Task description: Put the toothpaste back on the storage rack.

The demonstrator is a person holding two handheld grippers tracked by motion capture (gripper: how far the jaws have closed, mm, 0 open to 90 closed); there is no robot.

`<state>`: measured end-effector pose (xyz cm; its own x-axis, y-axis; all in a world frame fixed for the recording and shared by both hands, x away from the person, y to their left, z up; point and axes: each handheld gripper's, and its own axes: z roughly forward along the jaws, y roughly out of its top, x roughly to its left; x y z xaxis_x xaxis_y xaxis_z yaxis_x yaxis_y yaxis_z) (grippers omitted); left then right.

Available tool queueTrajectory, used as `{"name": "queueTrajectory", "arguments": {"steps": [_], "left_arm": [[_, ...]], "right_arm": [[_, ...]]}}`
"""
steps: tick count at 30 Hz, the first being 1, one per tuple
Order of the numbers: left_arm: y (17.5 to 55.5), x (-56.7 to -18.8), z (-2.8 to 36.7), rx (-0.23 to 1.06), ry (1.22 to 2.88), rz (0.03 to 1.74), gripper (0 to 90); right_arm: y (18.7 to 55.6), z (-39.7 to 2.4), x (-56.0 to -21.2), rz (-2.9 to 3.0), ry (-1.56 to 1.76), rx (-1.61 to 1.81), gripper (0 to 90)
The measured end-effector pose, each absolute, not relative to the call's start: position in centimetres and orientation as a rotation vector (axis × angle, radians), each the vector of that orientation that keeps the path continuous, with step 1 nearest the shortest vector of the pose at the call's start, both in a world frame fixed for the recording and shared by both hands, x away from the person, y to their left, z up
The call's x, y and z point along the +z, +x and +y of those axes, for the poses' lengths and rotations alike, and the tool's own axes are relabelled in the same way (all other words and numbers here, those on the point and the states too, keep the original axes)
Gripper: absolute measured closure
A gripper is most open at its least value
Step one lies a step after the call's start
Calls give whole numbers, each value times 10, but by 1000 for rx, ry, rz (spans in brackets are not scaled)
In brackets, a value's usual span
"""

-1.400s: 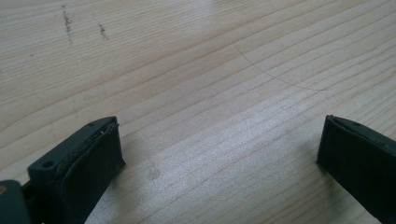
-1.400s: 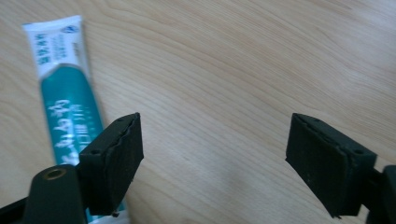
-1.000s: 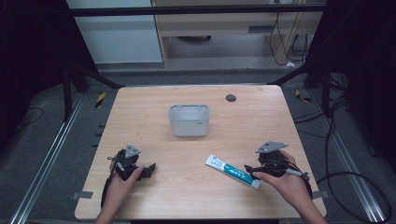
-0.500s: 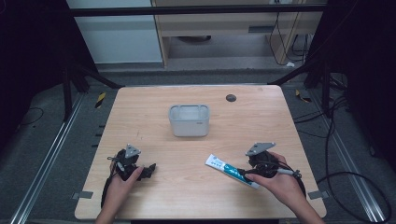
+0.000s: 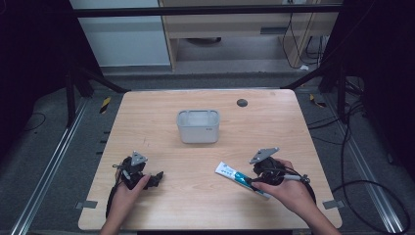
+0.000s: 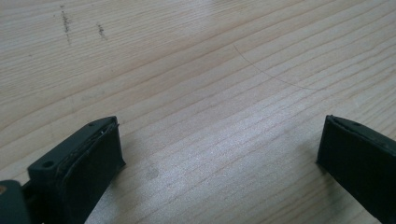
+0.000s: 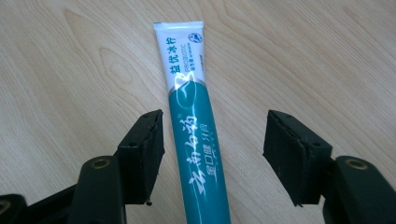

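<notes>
1. Toothpaste tube (image 7: 196, 140) lies flat on the desk (image 5: 205, 205), directly between the two jaws of the right claw (image 7: 212, 154). The jaws are spread, one on each side of the tube body, and neither one touches it.
2. Its long axis runs along the claw's own pointing direction, so the jaws stand across its narrow width. The flat white crimped end points away from the claw, and the teal part passes under the claw toward the hand. I cannot see the cap end.
3. In the high view, the tube (image 5: 235, 175) lies slanted at the near right of the desk, with the right claw (image 5: 255, 182) over its near end. The left claw (image 5: 155, 177) rests well apart at the near left, jaws also spread, with bare wood between them (image 6: 219, 149).
4. The right hand is clearly the nearer one, so I judge that closing across the tube is its job.
5. Writing: "PROBIOTIC" in blue on the white part, beside blue Chinese characters; more white Chinese characters run along the teal part.
6. A grey box (image 5: 197, 126) stands at the middle of the desk, farther off.
</notes>
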<state>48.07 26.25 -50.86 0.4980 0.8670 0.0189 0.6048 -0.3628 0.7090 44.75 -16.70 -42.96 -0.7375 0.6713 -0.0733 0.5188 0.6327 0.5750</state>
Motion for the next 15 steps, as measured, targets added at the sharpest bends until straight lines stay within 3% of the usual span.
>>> {"name": "queueTrajectory", "arguments": {"steps": [15], "left_arm": [[481, -509, 263, 523, 2097, 1203, 0]], "right_arm": [[451, -152, -429, 2641, 908, 724, 443]]}}
